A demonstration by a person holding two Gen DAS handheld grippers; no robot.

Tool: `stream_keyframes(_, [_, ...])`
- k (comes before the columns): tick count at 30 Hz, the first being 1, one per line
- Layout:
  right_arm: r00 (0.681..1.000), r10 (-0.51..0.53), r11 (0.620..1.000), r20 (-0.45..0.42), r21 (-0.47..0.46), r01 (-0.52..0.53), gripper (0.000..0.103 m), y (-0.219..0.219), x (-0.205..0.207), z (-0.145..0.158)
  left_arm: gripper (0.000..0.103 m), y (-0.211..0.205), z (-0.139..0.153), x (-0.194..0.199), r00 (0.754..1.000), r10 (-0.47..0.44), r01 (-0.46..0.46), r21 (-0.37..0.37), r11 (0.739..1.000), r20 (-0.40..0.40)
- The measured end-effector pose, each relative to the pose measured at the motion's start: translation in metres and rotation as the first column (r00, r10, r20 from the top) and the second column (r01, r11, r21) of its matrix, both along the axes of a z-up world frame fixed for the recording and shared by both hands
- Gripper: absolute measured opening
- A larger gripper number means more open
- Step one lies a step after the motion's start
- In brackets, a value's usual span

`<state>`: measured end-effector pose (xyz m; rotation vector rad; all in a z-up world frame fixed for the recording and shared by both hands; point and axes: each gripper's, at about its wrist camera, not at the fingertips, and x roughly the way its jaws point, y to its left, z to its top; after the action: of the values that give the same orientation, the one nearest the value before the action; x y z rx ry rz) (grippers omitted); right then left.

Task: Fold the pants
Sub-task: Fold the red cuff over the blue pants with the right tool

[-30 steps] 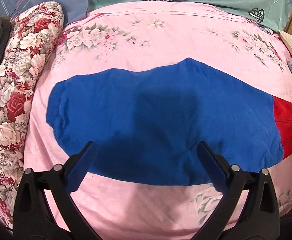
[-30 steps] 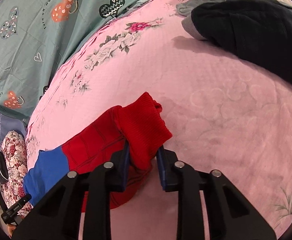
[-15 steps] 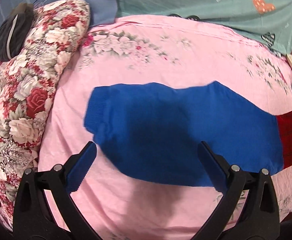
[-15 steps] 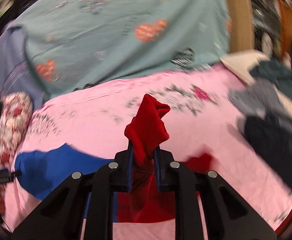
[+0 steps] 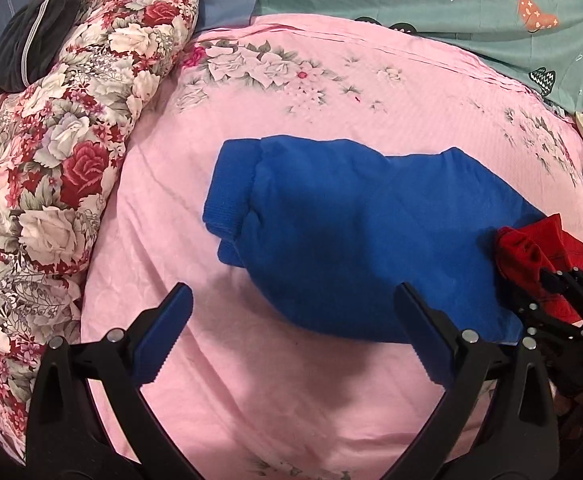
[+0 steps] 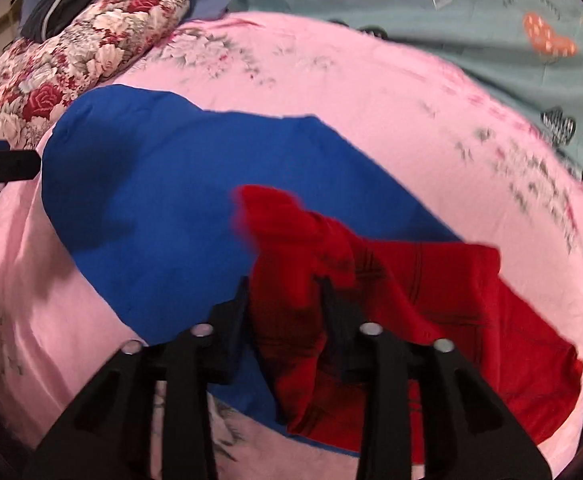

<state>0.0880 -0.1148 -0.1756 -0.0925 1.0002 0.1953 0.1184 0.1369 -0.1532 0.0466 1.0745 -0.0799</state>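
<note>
Pink bedspread [image 5: 251, 400] bare around blue-and-red pants [image 5: 351, 232], floral quilt [image 5: 51, 160] alongside.

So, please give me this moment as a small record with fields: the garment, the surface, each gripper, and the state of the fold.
garment: pants, blue body with red leg end
surface: pink bedsheet
left gripper: open, empty, over the sheet near the pants' edge
right gripper: jaws have just been opening, red leg end between them
fold: red end brought over the blue part, not yet flat
nearby: floral pillow beside the pants
</note>
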Motion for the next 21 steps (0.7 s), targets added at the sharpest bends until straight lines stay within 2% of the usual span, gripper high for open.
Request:
stream_keyframes(1, [0.999,-0.039,0.996,0.030,0.084,0.037,0.040,-0.017,-0.006,0.017,0.101,-0.001,0.000,0.001,1.000,-0.005,0.005,0.000,1.000,0.000])
stream_keyframes(2, [0.995,-0.085,0.989,0.059,0.130,0.077,0.042,-0.032,-0.013,0.029,0.101,-0.002,-0.001,0.003,1.000,-0.006,0.006,-0.001,1.000,0.001])
stream_keyframes(3, [0.985,-0.152,0.976,0.088,0.169,0.136,0.050,-0.051,-0.022,0.040,0.101,-0.003,-0.001,0.005,1.000,-0.009,0.009,-0.008,1.000,-0.001])
stream_keyframes(4, [0.966,-0.235,0.954,0.109,0.214,0.208,0.052,-0.075,-0.032,0.049,0.101,-0.005,-0.002,0.006,1.000,-0.013,0.012,-0.014,1.000,-0.004])
stream_keyframes(5, [0.931,-0.350,0.907,0.103,0.284,0.310,0.052,-0.109,-0.045,0.055,0.101,-0.007,-0.004,0.007,1.000,-0.016,0.016,-0.019,1.000,-0.008])
stream_keyframes(7, [0.836,-0.547,0.772,0.034,0.408,0.488,0.052,-0.172,-0.072,0.053,0.101,-0.014,-0.007,0.009,0.999,-0.028,0.028,-0.035,0.999,-0.018])
stream_keyframes(9, [0.679,-0.729,0.560,-0.080,0.501,0.660,0.052,-0.244,-0.109,0.035,0.101,-0.025,-0.012,0.009,0.998,-0.050,0.049,-0.049,0.998,-0.036])
stream_keyframes(10, [0.617,-0.777,0.482,-0.123,0.513,0.710,0.052,-0.268,-0.122,0.025,0.101,-0.033,-0.014,0.009,0.997,-0.067,0.064,-0.059,0.996,-0.048])
stream_keyframes(12, [0.540,-0.821,0.366,-0.188,0.552,0.749,0.052,-0.299,-0.143,0.009,0.101,-0.048,-0.015,0.006,0.991,-0.115,0.109,-0.095,0.989,-0.065])
stream_keyframes(14, [0.512,-0.822,0.269,-0.249,0.622,0.735,0.052,-0.321,-0.155,-0.007,0.101,-0.067,-0.013,0.004,0.978,-0.190,0.177,-0.151,0.973,-0.079])
stream_keyframes(15, [0.511,-0.819,0.247,-0.261,0.644,0.725,0.052,-0.326,-0.157,-0.012,0.101,-0.075,-0.013,0.004,0.972,-0.219,0.202,-0.174,0.964,-0.086])
stream_keyframes(17, [0.533,-0.802,0.241,-0.270,0.670,0.702,0.052,-0.330,-0.154,-0.019,0.101,-0.096,-0.016,0.006,0.954,-0.278,0.247,-0.229,0.941,-0.114])
stream_keyframes(19, [0.534,-0.796,0.242,-0.285,0.658,0.713,0.052,-0.333,-0.147,-0.027,0.101,-0.114,-0.024,0.008,0.937,-0.315,0.267,-0.271,0.925,-0.151])
stream_keyframes(21, [0.531,-0.786,0.224,-0.317,0.654,0.722,0.052,-0.332,-0.141,-0.037,0.101,-0.130,-0.036,0.013,0.919,-0.336,0.265,-0.305,0.915,-0.207])
